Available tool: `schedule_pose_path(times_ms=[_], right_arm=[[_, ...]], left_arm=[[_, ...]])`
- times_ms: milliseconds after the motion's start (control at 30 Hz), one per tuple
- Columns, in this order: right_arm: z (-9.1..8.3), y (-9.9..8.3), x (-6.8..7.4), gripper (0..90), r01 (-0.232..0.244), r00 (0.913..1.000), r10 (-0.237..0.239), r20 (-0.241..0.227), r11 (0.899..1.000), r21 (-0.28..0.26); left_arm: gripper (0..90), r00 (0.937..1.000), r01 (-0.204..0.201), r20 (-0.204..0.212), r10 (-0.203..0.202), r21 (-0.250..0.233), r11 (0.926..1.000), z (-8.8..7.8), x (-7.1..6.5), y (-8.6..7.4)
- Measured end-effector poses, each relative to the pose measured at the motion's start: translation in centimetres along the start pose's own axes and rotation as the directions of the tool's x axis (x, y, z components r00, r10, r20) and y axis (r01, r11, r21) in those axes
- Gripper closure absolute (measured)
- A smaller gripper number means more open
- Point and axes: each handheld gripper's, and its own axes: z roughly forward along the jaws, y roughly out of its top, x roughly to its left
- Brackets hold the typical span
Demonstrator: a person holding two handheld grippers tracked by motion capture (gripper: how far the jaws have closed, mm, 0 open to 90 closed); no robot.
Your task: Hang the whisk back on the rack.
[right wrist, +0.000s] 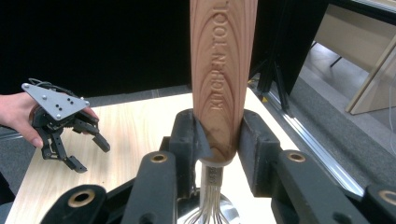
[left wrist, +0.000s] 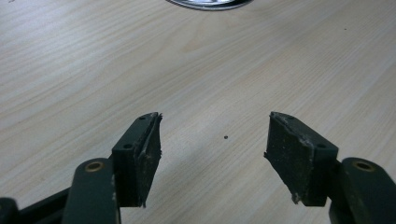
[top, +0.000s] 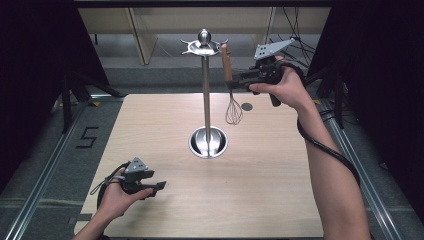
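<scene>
A whisk (top: 229, 80) with a wooden handle (right wrist: 222, 74) and wire head (top: 233, 111) hangs upright just right of the metal utensil stand (top: 206, 90), its top near the stand's hooked crown (top: 202, 46). My right gripper (top: 239, 80) is shut on the lower end of the handle, high above the table. The jaws press the wood from both sides in the right gripper view. My left gripper (top: 159, 187) rests low over the table's near left, open with nothing between its pads (left wrist: 144, 151).
The stand's round steel base (top: 208, 142) sits in the middle of the wooden table (top: 260, 190). A small dark disc (top: 246, 106) lies on the table behind the whisk. Black curtains and metal rails flank the table.
</scene>
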Motion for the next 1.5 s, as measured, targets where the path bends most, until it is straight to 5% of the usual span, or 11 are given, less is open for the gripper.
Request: schedule_pose_path(times_ms=[433, 1100, 1267, 1500], right_arm=[[0.7, -0.3, -0.1, 69.5, 0.005, 0.9999, -0.005, -0.013, 1.000, 0.011], [1.5, -0.4, 0.7, 68.3, 0.028, 0.9990, -0.029, 0.034, 1.000, 0.014], [1.6, -0.4, 1.5, 60.0, 0.028, 0.9980, -0.030, 0.055, 0.999, 0.026], [0.9, -0.4, 2.1, 46.4, 0.040, 0.9880, -0.040, 0.149, 0.999, 0.001]], left_arm=[[34.4, 1.0000, 0.002, 0.000, -0.002, -0.004, 1.0000, 0.0, 0.0, 0.0], [34.4, 1.0000, -0.002, -0.005, 0.002, -0.003, 1.0000, 0.0, 0.0, 0.0], [34.4, 1.0000, 0.002, -0.003, -0.002, -0.006, 1.0000, 0.0, -0.1, 0.0], [34.3, 1.0000, 0.003, -0.005, -0.003, -0.007, 1.0000, 0.0, 0.0, 0.0]])
